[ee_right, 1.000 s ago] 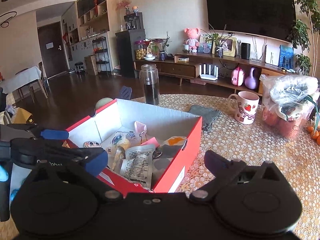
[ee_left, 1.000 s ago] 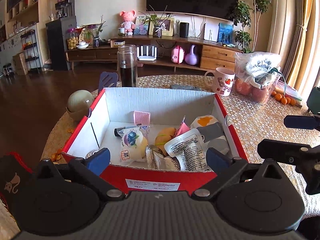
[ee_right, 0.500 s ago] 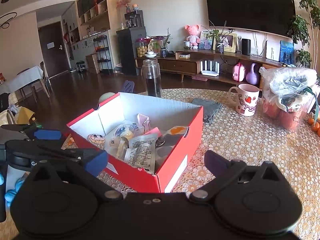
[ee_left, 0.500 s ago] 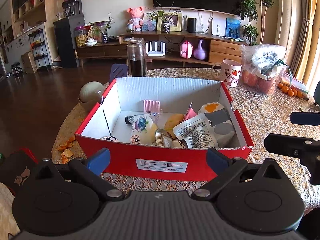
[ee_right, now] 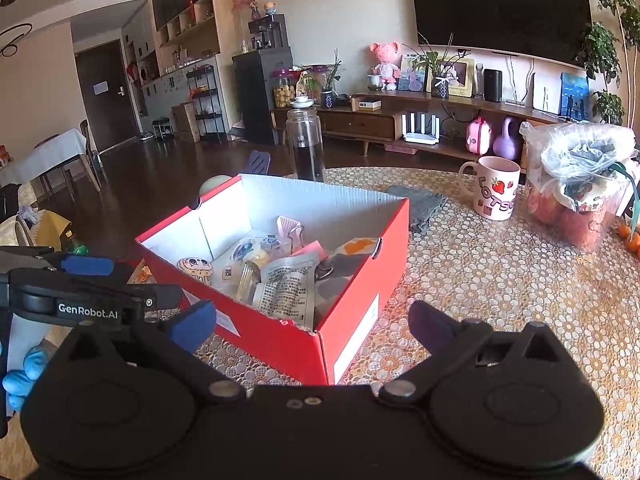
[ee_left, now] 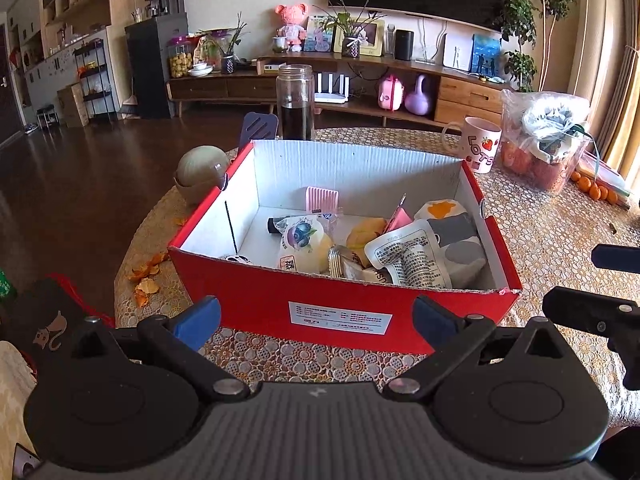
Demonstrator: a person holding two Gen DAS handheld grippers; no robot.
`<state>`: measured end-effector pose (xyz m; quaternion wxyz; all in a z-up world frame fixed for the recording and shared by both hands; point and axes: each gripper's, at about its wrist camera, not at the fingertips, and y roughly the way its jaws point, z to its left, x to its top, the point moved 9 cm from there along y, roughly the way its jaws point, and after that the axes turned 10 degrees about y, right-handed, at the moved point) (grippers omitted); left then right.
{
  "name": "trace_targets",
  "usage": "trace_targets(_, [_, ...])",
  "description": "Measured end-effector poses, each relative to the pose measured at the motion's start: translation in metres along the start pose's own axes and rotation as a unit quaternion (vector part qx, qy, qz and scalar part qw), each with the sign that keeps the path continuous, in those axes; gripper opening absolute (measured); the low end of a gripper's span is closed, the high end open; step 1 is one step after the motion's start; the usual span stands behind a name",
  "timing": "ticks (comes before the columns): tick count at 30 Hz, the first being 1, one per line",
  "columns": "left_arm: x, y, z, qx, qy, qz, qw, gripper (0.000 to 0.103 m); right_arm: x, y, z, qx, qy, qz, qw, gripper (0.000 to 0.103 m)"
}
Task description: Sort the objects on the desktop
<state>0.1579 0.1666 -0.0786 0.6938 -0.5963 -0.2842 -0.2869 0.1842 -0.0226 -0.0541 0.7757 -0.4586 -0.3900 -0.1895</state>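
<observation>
A red cardboard box [ee_left: 256,300] [ee_right: 360,264] with a white inside stands on the lace-covered table. It holds several small things: a pink comb [ee_left: 322,199], a blueberry snack packet [ee_left: 302,236], a printed white pouch [ee_left: 412,258] [ee_right: 286,288], a grey-and-white bundle [ee_left: 456,236] and a small face-printed cake [ee_right: 195,269]. My left gripper [ee_left: 316,322] is open and empty, just short of the box's near wall. My right gripper [ee_right: 312,326] is open and empty at the box's near right corner. It shows at the right edge of the left wrist view [ee_left: 592,312].
Behind the box stand a glass jar of dark liquid [ee_left: 296,102], a round beige container [ee_left: 202,172] and a grey cloth [ee_right: 420,204]. A strawberry mug [ee_left: 478,144] and a bagged fruit tub [ee_left: 548,140] stand at the right. Orange peel [ee_left: 146,280] lies at the table's left edge.
Both grippers have pulled back from the box, which now looks smaller and farther away. Both stay open and empty.
</observation>
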Motion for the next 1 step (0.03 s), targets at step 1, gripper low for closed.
trace_targets(1, [-0.0002,-0.0006,-0.0006,0.002,0.002,0.000,1.0000,0.102,-0.0010,0.0000,-0.0010,0.000,0.002,0.001,1.000,0.103])
